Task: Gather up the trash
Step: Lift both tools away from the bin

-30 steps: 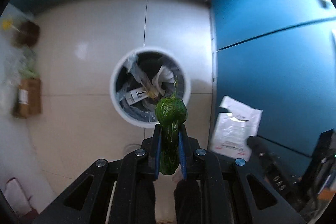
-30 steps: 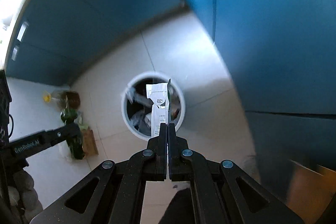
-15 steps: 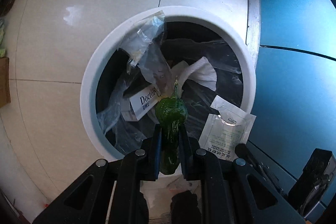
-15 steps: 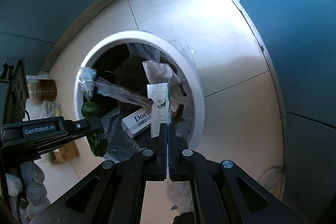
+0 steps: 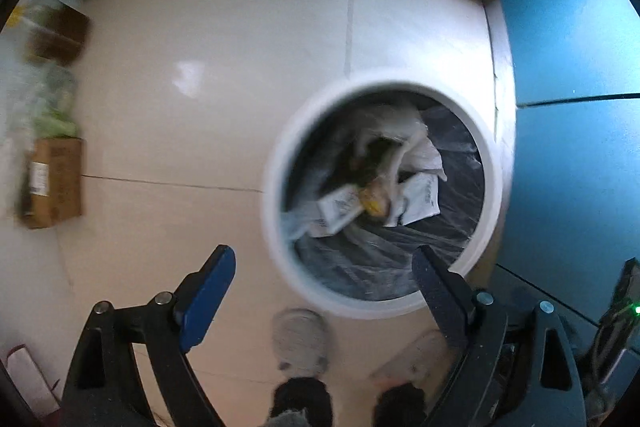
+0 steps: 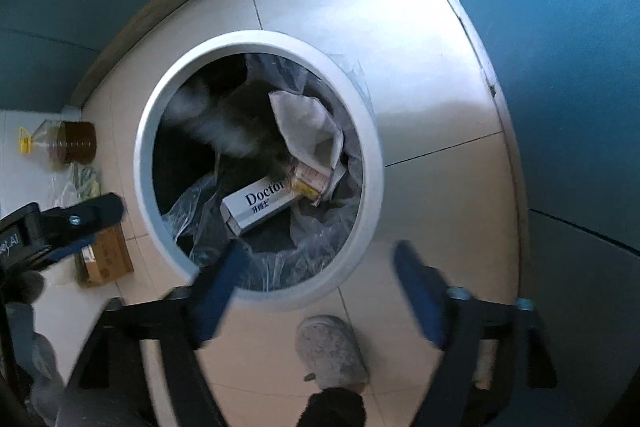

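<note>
A round white trash bin [image 5: 276, 163] with a clear liner stands on the tiled floor; it also shows in the right wrist view [image 6: 370, 155]. Inside lie a white "Doctor" box [image 6: 258, 205], crumpled white paper [image 6: 308, 131] and a white sachet [image 5: 420, 199]. My left gripper [image 5: 324, 279] is open and empty above the bin's near rim. My right gripper [image 6: 320, 279] is open and empty over the bin's near edge. The left gripper's finger [image 6: 80, 217] shows at the left of the right wrist view. The green pepper is not visible.
Blue cabinet fronts [image 5: 572, 107] stand right of the bin. A cardboard box [image 5: 54, 183] and a brown-capped bottle [image 6: 74, 143] sit on the floor at the left. The person's grey slippers [image 6: 332, 351] are just below the bin.
Both grippers have opened. The green pepper has left the left gripper and the white sachet has left the right one; the sachet now lies in the bin. Both grippers have pulled back.
</note>
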`<state>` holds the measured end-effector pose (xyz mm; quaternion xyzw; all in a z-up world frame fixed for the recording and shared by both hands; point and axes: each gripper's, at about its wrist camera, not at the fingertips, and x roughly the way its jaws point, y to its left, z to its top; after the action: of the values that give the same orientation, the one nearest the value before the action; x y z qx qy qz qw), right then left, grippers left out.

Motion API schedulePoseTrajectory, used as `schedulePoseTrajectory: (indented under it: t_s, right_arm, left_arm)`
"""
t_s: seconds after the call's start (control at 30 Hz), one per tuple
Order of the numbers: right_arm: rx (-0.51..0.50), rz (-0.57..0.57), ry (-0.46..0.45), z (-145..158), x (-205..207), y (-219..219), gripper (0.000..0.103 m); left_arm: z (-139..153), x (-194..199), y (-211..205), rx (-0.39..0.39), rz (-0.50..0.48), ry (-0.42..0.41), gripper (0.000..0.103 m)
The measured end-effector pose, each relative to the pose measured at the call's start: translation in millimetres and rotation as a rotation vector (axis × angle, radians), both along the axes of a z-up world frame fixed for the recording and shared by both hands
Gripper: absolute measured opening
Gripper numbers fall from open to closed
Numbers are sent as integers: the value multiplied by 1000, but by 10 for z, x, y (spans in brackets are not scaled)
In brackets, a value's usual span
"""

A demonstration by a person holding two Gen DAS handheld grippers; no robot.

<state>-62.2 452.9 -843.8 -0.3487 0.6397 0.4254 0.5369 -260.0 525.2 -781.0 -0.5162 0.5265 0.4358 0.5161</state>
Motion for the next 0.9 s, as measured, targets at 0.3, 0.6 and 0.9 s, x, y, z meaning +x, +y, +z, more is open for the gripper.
schedulePoseTrajectory:
  t_s: [0.3, 0.6, 0.9]
  right_arm:
    - [95, 92, -103, 1171, -249, -125, 101]
    - [168, 96, -133, 2797, -360, -517, 101]
    - [276, 129, -161, 4445, -370, -1040, 101]
  left_arm:
    - [1145, -320, -354, 203, -36, 164, 93]
    - [2540, -375, -832, 265, -23, 119, 93]
    - [3912, -252, -1283, 390, -87, 97, 93]
